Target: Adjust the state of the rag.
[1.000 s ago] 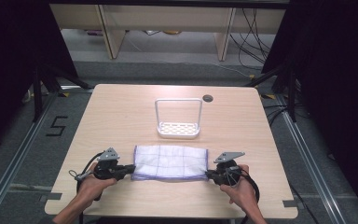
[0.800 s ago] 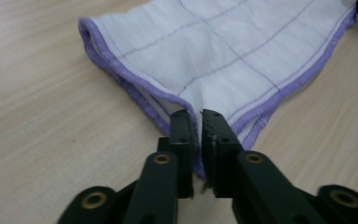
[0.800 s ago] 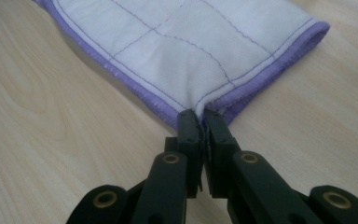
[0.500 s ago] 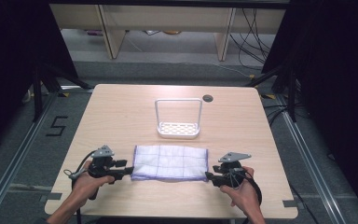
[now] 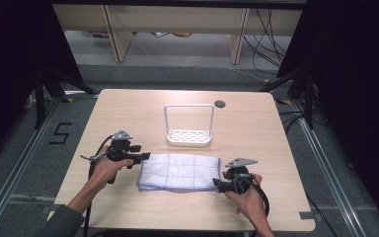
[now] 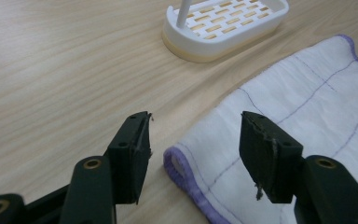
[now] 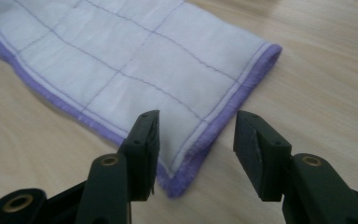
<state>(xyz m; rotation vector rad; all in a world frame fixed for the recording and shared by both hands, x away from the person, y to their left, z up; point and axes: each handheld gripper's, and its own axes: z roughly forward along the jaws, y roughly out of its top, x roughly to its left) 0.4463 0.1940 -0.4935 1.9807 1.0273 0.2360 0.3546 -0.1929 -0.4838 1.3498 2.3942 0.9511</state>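
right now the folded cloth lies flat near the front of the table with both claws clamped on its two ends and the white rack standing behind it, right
Not quite. The folded cloth does lie flat with the white rack behind it, but neither claw is clamped on it. The left claw and the right claw have just been opening and stand open at the cloth's ends, pads off the fabric, as both gripper views show.

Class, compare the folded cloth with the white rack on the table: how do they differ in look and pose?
The cloth lies flat and soft, while the rack is rigid, with a hoop handle standing upright. The cloth is white with purple grid lines and a purple edge; the rack is plain white with a slotted base. The cloth lies between the two grippers; the rack stands beyond it. Both rest on the table.
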